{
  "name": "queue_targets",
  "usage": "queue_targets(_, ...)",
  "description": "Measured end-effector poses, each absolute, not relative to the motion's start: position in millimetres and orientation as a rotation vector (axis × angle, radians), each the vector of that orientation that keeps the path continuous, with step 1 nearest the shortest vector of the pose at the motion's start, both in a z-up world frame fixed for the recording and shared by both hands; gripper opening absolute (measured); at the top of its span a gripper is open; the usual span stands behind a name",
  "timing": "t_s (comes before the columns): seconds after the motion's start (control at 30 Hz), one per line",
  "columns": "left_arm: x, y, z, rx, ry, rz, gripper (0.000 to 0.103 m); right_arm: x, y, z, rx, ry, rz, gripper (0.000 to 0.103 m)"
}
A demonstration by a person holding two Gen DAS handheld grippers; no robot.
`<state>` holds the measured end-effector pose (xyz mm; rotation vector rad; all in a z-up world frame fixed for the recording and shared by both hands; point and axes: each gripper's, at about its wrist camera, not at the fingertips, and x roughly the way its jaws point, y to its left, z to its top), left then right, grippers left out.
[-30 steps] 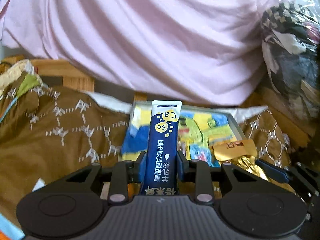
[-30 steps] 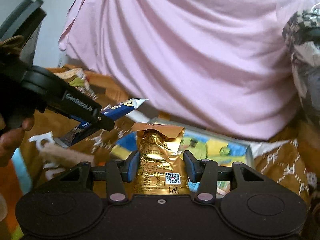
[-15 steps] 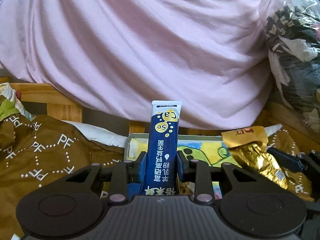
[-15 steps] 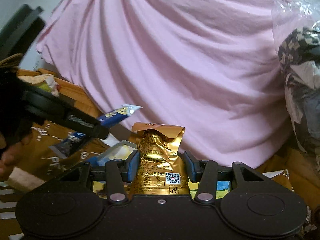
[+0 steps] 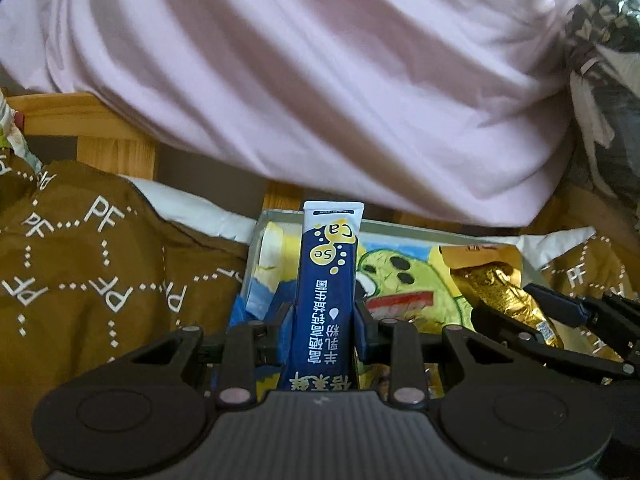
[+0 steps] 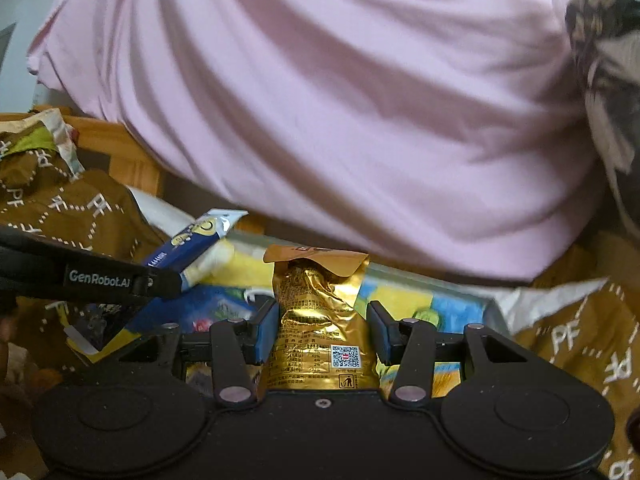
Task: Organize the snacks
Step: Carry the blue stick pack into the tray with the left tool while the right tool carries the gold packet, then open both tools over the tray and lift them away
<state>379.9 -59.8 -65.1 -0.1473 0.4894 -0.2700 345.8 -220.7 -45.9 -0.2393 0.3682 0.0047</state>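
Note:
My left gripper [image 5: 323, 320] is shut on a dark blue stick packet [image 5: 327, 280] with white ends, which stands upright between the fingers. My right gripper [image 6: 322, 330] is shut on a crinkled gold snack packet [image 6: 320, 304]. Both packets hang over a shallow box [image 5: 404, 227] lined with a yellow, green and blue cartoon print. In the left wrist view the gold snack packet [image 5: 494, 284] and right gripper [image 5: 532, 312] sit at the right over the box. In the right wrist view the blue stick packet [image 6: 188, 246] and left gripper [image 6: 160, 280] come in from the left, over the box [image 6: 444, 285].
A large pink cloth [image 5: 320, 80] hangs just behind the box. Brown cloth printed with white letters [image 5: 100, 272] lies on both sides of it. A wooden frame [image 5: 100, 136] shows at the back left. A clear bag of dark patterned fabric [image 5: 604, 80] fills the right.
Both views lifted toward the pink cloth half a second ago and have tipped back down, so the box fills more of the lower frame. Both packets stay gripped.

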Motion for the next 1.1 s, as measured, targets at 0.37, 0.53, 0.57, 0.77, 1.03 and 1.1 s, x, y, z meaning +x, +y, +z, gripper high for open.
queue_targets(0.37, 385.8, -70.4, -81.6, -0.103, 0.550, -0.263, 0.033, 359.5, -214.2, -71.9, -0.217, 0.477, 0.021, 0.050)
queue_targets(0.53, 388.1, -76.2, -87.0, -0.058, 0.571, -0.252, 0.034, 365.3, -215.2, -78.9, -0.198, 0.502, 0.024, 0.051)
queue_targets(0.57, 388.4, -77.1, -88.1, -0.052, 0.578, -0.252, 0.034, 365.6, -215.4, -80.0, -0.195, 0.506, 0.024, 0.051)
queue_targets(0.77, 391.4, -75.3, -92.6, -0.080, 0.608, -0.262, 0.036, 367.2, -216.3, -85.2, -0.188, 0.526, 0.022, 0.053)
queue_targets(1.03, 389.4, -66.6, -86.7, -0.151, 0.613, -0.283, 0.044, 363.4, -223.0, -77.6, -0.137, 0.513, 0.018, 0.066)
queue_targets(1.1, 386.2, -63.5, -81.7, -0.166, 0.602, -0.282, 0.047, 359.6, -227.0, -72.1, -0.117, 0.499, 0.012, 0.072)
